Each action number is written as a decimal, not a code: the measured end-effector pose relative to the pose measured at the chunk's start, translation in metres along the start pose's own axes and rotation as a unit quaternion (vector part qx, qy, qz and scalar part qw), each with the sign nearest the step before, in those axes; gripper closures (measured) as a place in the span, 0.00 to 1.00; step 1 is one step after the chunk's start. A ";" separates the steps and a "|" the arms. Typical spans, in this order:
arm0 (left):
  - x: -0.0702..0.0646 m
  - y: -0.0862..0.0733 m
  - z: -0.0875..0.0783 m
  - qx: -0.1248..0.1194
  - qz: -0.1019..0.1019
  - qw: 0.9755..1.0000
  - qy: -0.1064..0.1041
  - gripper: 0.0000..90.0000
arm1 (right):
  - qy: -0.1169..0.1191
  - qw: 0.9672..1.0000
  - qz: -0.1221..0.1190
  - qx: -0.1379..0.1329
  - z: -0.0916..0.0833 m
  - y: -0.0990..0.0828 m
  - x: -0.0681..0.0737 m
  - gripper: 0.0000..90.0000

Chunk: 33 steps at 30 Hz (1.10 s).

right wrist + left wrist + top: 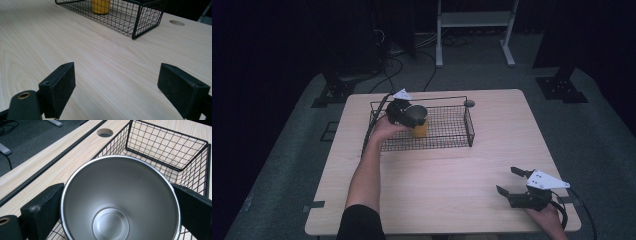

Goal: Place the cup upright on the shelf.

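A cup with a steel inside and a yellow outside [419,125] stands in the left part of a black wire basket [452,136] at the back of the table. My left gripper [406,115] is shut on it near the rim. In the left gripper view the black pads [42,206] press both sides of the steel cup [120,202], which holds nothing. I cannot tell whether its base rests on the basket floor. My right gripper [506,180] hovers open near the front right corner, its jaws [117,85] wide apart over bare wood, facing the basket [140,15] and yellow cup [100,6].
The light wooden table [437,190] has a round cable hole [469,103] just behind the basket's right end. The basket's right half [165,147] holds nothing. Dark floor, cables and stand legs lie beyond the far edge.
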<state>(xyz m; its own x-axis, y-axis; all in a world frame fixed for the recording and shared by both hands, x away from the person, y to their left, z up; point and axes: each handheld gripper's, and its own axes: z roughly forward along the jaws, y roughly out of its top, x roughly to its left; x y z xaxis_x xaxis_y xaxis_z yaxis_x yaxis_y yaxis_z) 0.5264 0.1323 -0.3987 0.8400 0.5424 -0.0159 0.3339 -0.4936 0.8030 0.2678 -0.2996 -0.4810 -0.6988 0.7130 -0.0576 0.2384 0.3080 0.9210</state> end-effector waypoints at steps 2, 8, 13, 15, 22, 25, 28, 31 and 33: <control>0.000 0.000 -0.002 -0.002 0.000 1.000 0.003 0.03 | 0.000 1.000 -0.001 0.000 0.000 0.000 0.000 0.15; 0.000 0.003 -0.009 -0.016 0.001 1.000 0.007 0.03 | 0.000 1.000 -0.002 0.000 0.000 0.000 0.000 0.15; -0.002 0.006 -0.014 -0.028 0.001 1.000 0.002 0.03 | 0.000 1.000 -0.002 0.000 0.000 0.000 0.000 0.15; -0.004 0.006 -0.016 -0.029 0.004 1.000 0.004 0.03 | 0.000 1.000 -0.001 0.000 0.000 0.000 0.000 0.15; -0.012 0.006 -0.027 -0.041 0.010 0.999 -0.003 0.03 | 0.001 1.000 -0.003 0.000 0.000 0.000 0.000 0.15; -0.016 0.006 -0.032 -0.048 0.010 0.999 -0.006 0.03 | 0.001 1.000 -0.003 0.000 0.000 0.000 0.000 0.15; -0.019 0.005 -0.036 -0.055 0.011 0.998 -0.011 0.04 | 0.002 1.000 -0.003 0.000 0.000 0.000 0.000 0.15; -0.022 0.004 -0.039 -0.053 0.011 0.998 -0.016 0.04 | 0.002 1.000 -0.003 0.000 0.000 0.000 0.000 0.15; -0.023 0.003 -0.042 -0.057 0.014 0.998 -0.017 0.04 | 0.002 1.000 -0.002 0.000 0.000 0.000 0.000 0.15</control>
<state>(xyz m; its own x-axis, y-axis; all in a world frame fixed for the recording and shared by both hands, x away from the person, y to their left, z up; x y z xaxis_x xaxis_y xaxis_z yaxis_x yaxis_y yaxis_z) 0.4899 0.1465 -0.3705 0.8633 0.5046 -0.0119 0.2612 -0.4264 0.8660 0.2678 -0.2996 -0.4810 -0.7028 0.7089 -0.0598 0.2352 0.3109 0.9209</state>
